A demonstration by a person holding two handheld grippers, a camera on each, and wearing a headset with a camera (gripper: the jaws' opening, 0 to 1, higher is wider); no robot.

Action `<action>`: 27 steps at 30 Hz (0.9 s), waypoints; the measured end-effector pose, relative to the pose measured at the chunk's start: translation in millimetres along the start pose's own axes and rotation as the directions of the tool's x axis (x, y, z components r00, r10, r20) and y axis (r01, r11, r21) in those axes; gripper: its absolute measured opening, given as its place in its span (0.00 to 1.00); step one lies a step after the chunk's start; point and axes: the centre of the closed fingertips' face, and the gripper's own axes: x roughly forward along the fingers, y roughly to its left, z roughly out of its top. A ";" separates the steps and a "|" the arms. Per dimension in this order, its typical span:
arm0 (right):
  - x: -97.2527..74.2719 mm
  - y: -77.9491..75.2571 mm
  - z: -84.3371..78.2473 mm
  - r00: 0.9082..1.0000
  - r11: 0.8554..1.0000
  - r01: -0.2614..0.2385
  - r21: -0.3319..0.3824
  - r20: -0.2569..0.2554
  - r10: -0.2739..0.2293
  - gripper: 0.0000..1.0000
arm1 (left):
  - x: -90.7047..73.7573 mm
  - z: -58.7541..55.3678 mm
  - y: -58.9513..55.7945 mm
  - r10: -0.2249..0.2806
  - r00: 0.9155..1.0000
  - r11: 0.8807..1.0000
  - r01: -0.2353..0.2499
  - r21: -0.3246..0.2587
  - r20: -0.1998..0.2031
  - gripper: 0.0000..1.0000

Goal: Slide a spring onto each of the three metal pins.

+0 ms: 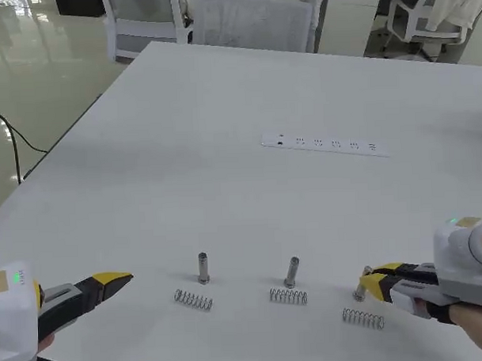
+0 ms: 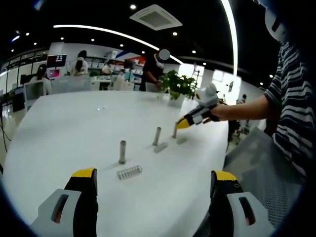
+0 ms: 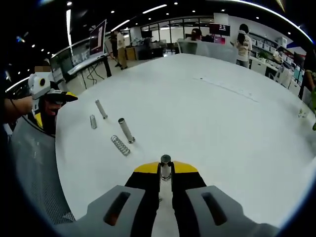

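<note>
The right gripper (image 1: 371, 280) is seen at the near right of the white table (image 1: 223, 133), its yellow-tipped jaws drawn narrow and clamped on the right pin (image 1: 360, 291); in the right gripper view the pin's top is shown pinched between the two tips. Whether the pin's base is touching the table cannot be told. The left gripper (image 1: 131, 323) is held at the near left, its jaws spread wide with nothing between them, and in the left gripper view it is pointed toward the row of parts. The left pin (image 1: 203, 267) and the middle pin (image 1: 292, 271) are stood upright on the table, well apart from each other. A spring is laid on its side just in front of each pin: the left spring (image 1: 193, 299), the middle spring (image 1: 288, 297) and the right spring (image 1: 363, 319), the last lying below the right gripper's tips. None of the springs is threaded on a pin. A power strip (image 1: 323, 143) is set flat farther back on the table.
</note>
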 end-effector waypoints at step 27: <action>-2.3 6.0 -2.6 1.000 1.000 -0.012 0.006 -0.003 0.012 0.09 | 0.0 -2.9 -2.6 -0.001 1.000 1.000 0.001 -0.012 0.000 0.92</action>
